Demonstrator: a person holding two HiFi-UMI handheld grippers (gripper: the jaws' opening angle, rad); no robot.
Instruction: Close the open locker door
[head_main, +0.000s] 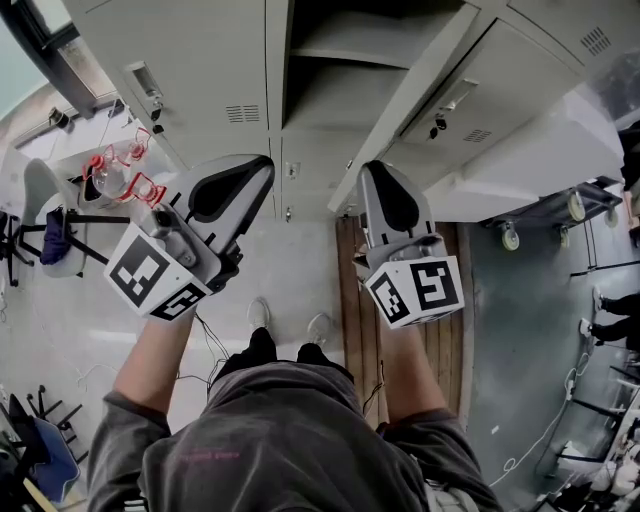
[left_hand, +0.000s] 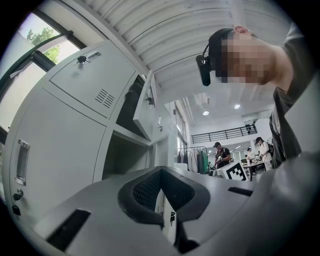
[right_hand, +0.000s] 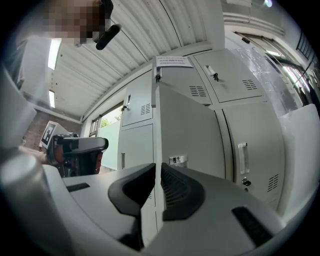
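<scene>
Grey lockers fill the top of the head view. The open locker door (head_main: 430, 100) juts out from the open compartment (head_main: 340, 50), showing its thin edge. My right gripper (head_main: 375, 175) is at the door's lower edge. In the right gripper view the door (right_hand: 190, 125) runs up between the jaws, and the right gripper (right_hand: 157, 175) is shut on its thin edge. My left gripper (head_main: 258, 170) hangs to the left in front of a closed locker, touching nothing. In the left gripper view the left gripper (left_hand: 161, 172) is shut and empty, with the open door (left_hand: 145, 107) beyond it.
A red-framed object (head_main: 115, 175) and dark chairs stand at the left. A wheeled white cabinet (head_main: 540, 215) is to the right of the door. A wooden board (head_main: 350, 290) lies on the floor by my feet. People (left_hand: 218, 155) stand far back in the hall.
</scene>
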